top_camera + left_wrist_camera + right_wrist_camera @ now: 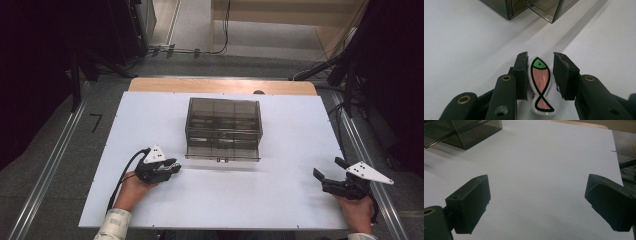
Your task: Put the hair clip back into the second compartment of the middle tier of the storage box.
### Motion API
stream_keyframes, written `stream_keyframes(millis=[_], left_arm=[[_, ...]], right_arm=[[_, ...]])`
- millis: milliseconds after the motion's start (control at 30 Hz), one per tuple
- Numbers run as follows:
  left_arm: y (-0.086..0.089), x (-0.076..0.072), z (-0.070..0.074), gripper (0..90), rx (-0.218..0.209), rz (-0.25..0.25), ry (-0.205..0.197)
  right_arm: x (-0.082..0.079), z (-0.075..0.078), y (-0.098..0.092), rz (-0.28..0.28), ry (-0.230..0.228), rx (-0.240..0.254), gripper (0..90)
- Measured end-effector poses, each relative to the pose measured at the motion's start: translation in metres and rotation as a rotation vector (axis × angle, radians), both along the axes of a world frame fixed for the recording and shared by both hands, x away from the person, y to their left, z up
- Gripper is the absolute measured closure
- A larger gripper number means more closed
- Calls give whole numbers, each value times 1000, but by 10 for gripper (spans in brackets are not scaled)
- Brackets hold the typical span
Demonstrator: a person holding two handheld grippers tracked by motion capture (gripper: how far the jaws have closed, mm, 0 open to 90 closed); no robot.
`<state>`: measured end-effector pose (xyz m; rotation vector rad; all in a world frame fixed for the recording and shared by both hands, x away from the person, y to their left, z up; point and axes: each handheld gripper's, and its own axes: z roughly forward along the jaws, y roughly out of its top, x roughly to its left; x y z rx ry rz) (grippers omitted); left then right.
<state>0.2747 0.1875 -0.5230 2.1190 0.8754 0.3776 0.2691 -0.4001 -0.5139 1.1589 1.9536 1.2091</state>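
Near the smoky drawer box (pixel 223 129), the left claw (pixel 540 72) straddles a fish tag (pixel 541 86), not yet clamped; the right claw (pixel 537 205) gapes empty.

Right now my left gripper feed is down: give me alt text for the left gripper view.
A flat fish-shaped piece, pink body with a green head, lies on the white table between the left gripper jaws, which stand slightly apart around it. A smoky transparent drawer box sits farther ahead.

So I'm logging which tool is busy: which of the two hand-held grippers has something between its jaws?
The left hand-held gripper: a pink fish-shaped piece with a green head lies between its nearly closed jaws. The right hand-held gripper stands wide open over bare white table.
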Motion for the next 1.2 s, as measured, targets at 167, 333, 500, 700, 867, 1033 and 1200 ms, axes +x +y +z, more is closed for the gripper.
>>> stream_keyframes(millis=[167, 333, 500, 700, 867, 1033, 1200], left_arm=[[0, -1, 0, 658, 10, -3, -11], [0, -3, 0, 686, 19, -1, -22], [7, -7, 3, 816, -63, -7, -56], [10, -7, 2, 846, -73, 2, -51], [9, -9, 2, 868, -64, -20, -51], [7, -12, 2, 877, -48, -28, -61], [6, -13, 3, 878, -40, -23, -72]], right_arm=[[0, 0, 0, 3, -3, -4, 50], [0, 0, 0, 1, -2, -2, 50], [0, 0, 0, -1, 0, -5, 51], [0, 0, 1, -5, 5, -6, 53], [0, 0, 1, -6, 5, -7, 53], [0, 0, 1, -5, 3, -9, 53], [0, 0, 1, -4, 3, -8, 53]])
